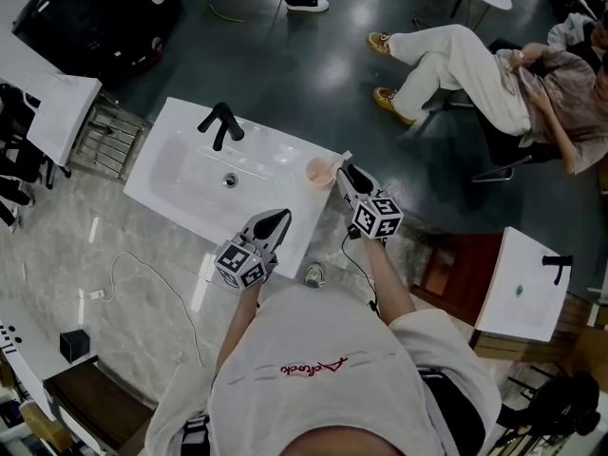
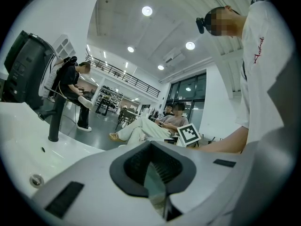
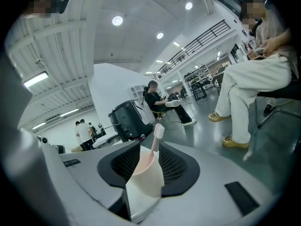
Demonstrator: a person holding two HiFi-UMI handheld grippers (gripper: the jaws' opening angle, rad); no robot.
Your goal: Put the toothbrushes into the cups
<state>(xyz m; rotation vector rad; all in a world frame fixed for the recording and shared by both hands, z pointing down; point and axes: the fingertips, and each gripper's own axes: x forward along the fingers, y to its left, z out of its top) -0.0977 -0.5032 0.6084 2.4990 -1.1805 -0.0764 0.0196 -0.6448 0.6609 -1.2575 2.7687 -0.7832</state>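
Observation:
A pink cup [image 1: 321, 171] stands on the right end of the white sink counter [image 1: 285, 155]. In the right gripper view a pink toothbrush [image 3: 157, 133] stands in this cup [image 3: 145, 175], head up. My right gripper [image 1: 345, 173] is just right of the cup. Its jaws are open on either side of the cup, and the pads [image 3: 175, 166] do not press on it. My left gripper [image 1: 277, 222] hovers at the counter's near edge, shut with nothing in it [image 2: 151, 164].
A black faucet [image 1: 220, 123] rises behind the basin with its drain [image 1: 230, 180]. A person sits on a chair at the upper right [image 1: 475, 74]. A second white sink unit [image 1: 518, 283] stands at the right. A cable lies on the floor [image 1: 142, 274].

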